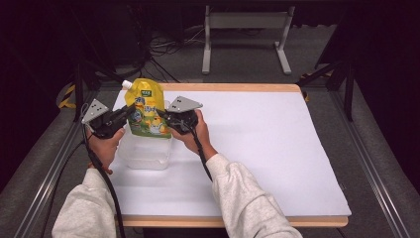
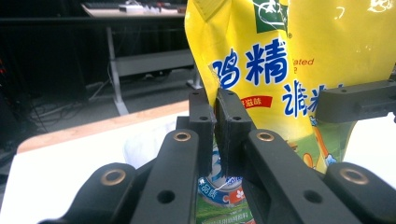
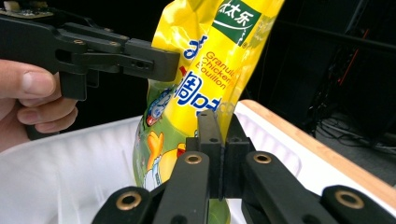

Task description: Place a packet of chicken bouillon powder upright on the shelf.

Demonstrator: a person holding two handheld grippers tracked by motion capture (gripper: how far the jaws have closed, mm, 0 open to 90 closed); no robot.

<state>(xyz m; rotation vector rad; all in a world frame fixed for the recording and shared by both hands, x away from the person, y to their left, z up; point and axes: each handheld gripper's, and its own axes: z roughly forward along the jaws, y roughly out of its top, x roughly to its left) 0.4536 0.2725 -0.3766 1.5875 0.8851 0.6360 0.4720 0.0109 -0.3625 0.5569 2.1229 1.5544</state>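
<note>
Pinching the yellow bag [image 1: 145, 110] at 9 and 3 o'clock, both hand-held grippers [image 1: 130, 112] [image 1: 161, 114] hold it above the tub [image 1: 143, 154]; weak squeezes could drop it sideways.

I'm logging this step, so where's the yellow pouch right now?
In the high view the yellow pouch stands upright at the table's far left, over the clear tub, pinched between left claw and right claw.

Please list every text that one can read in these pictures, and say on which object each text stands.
"Granulated Chicken Bouillon": on the yellow pouch, orange letters, right gripper view.
"太太乐": white on the pouch's green label, first character partly cut off.
"鸡精": big blue characters on the pouch, left gripper view.
"...ated": orange letters, partly hidden.
Red banner and small print near the pouch's bottom: too blurred to read.
</note>
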